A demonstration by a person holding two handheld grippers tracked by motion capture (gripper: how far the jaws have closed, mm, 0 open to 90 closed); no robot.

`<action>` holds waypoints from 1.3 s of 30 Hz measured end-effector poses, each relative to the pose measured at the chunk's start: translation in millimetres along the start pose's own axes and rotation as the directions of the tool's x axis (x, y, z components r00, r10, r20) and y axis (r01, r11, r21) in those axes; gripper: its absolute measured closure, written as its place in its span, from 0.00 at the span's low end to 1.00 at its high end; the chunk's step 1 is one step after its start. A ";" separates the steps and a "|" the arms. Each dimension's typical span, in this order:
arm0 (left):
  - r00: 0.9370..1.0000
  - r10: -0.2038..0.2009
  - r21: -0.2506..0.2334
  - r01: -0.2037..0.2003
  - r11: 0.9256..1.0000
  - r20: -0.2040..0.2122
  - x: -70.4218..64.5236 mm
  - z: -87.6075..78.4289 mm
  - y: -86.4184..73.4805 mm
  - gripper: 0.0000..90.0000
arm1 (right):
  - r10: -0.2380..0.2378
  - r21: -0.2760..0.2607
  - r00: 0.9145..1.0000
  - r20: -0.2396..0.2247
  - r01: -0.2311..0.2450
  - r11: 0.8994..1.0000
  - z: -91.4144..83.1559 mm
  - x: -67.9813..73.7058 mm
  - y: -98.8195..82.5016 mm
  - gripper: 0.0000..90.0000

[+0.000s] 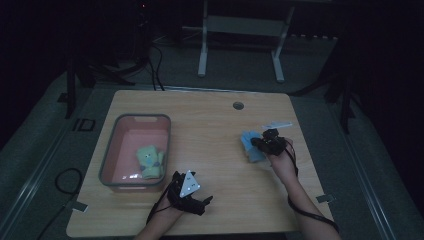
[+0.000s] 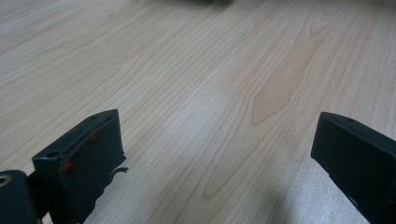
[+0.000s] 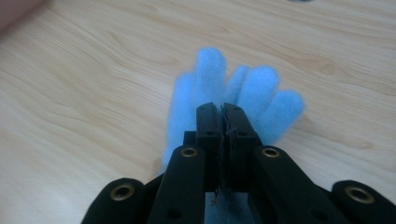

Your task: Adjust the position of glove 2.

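The blue glove [image 3: 233,88] lies flat on the wooden table [image 1: 215,130], directly under and ahead of the right gripper [image 3: 222,108], its four fleecy fingers fanning out beyond the jaw tips and its cuff end hidden beneath them. The jaws are pressed together with no gap showing; whether a fold of the glove is caught between them cannot be told, since the tips sit right over the fabric. In the high view the right gripper [image 1: 270,141] is at the right part of the table with the glove [image 1: 250,145] just to its left. The left gripper [image 1: 190,192] rests near the front edge, its jaws spread wide over bare wood with nothing between them, just beside the near corner of the pink bin [image 1: 107,160]. Inside that bin a yellow-green glove [image 1: 149,160] already lies, so the sorting looks about half done by my reading: one glove is in, the blue one is yet to be carried across and dropped in. A pale flat strip [image 1: 277,124] sits just beyond the right gripper. The table is light wood with a visible grain and a round cable hole [image 1: 238,105] near its far edge; the room around it is dim, with grey flooring, loose cables [image 1: 156,60] and a white frame stand [image 1: 240,40] behind.
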State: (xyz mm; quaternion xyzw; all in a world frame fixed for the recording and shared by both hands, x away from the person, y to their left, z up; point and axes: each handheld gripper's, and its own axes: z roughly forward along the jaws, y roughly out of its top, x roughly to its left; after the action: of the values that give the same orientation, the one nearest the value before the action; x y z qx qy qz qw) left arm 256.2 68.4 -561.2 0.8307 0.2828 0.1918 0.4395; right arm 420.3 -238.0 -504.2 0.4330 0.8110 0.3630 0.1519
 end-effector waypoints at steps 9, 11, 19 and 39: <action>1.000 -0.001 -0.013 0.001 1.000 -0.005 0.4 -2.1 0.4 0.03 | 0.054 -0.074 0.998 0.017 -0.052 0.996 -32.3 59.1 3.0 0.96; 1.000 -0.005 -0.017 0.004 1.000 -0.006 0.5 -2.9 0.6 0.03 | 0.067 -0.077 0.998 0.012 -0.066 0.995 -34.2 70.9 1.1 0.96; 1.000 -0.001 -0.021 0.001 1.000 0.002 -0.6 -2.7 0.2 0.03 | 0.127 -0.085 0.992 0.023 -0.124 0.989 -20.6 107.3 -25.0 0.96; 1.000 0.015 -0.010 -0.015 1.000 0.019 -0.5 -1.5 -0.8 0.03 | 0.099 -0.013 0.993 0.056 -0.098 0.995 15.3 111.9 -60.2 0.66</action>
State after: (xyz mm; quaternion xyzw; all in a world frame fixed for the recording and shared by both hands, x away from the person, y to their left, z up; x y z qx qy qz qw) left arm 254.6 69.3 -561.2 0.8323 0.2716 0.1885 0.4450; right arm 328.5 -161.9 -550.5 0.4819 0.7820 0.3618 0.1591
